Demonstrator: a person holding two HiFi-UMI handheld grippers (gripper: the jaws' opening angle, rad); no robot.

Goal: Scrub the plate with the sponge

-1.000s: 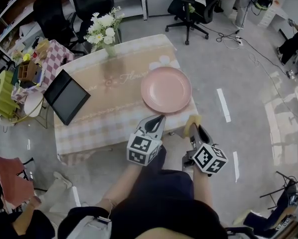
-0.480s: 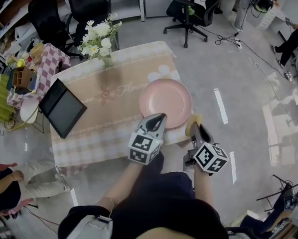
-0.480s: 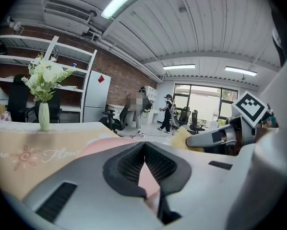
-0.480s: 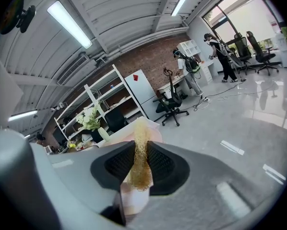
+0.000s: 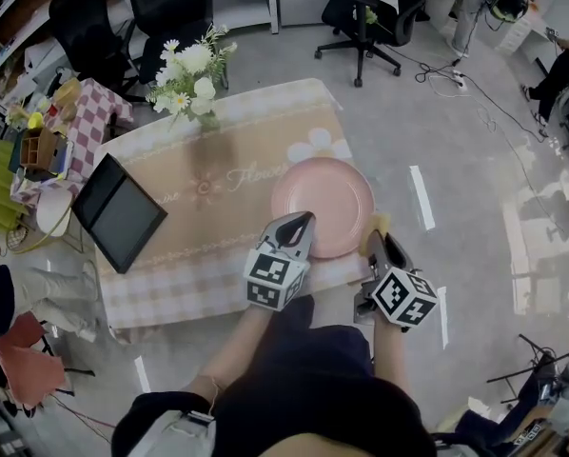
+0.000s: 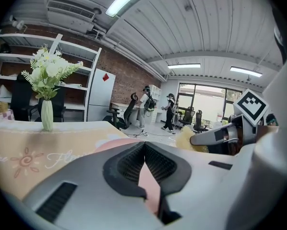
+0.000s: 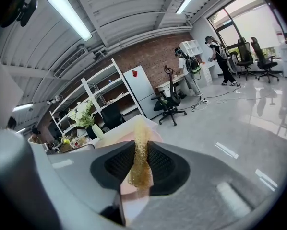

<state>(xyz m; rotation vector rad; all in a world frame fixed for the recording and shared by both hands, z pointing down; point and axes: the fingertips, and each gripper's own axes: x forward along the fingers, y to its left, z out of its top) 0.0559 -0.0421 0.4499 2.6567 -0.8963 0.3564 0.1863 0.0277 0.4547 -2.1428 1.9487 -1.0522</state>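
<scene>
Plate (image 5: 323, 203) sits at the counter's (image 5: 199, 227) near right corner, just left of the sponge (image 5: 374, 225) pinched in the right tool (image 5: 382, 246) — the left tool (image 5: 298, 228), closed and empty, at its near rim.

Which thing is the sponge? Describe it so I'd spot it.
Find the beige-clothed table, then the pink plate at its near right corner. At the plate's right rim, the right gripper pinches the sponge, a fibrous wad, yellow where its neighbours are pink or grey.

The cloth-covered table (image 5: 218, 219) carries a pink plate (image 5: 323, 203), a flower vase (image 5: 187, 82) and a dark tablet (image 5: 118, 212).
</scene>
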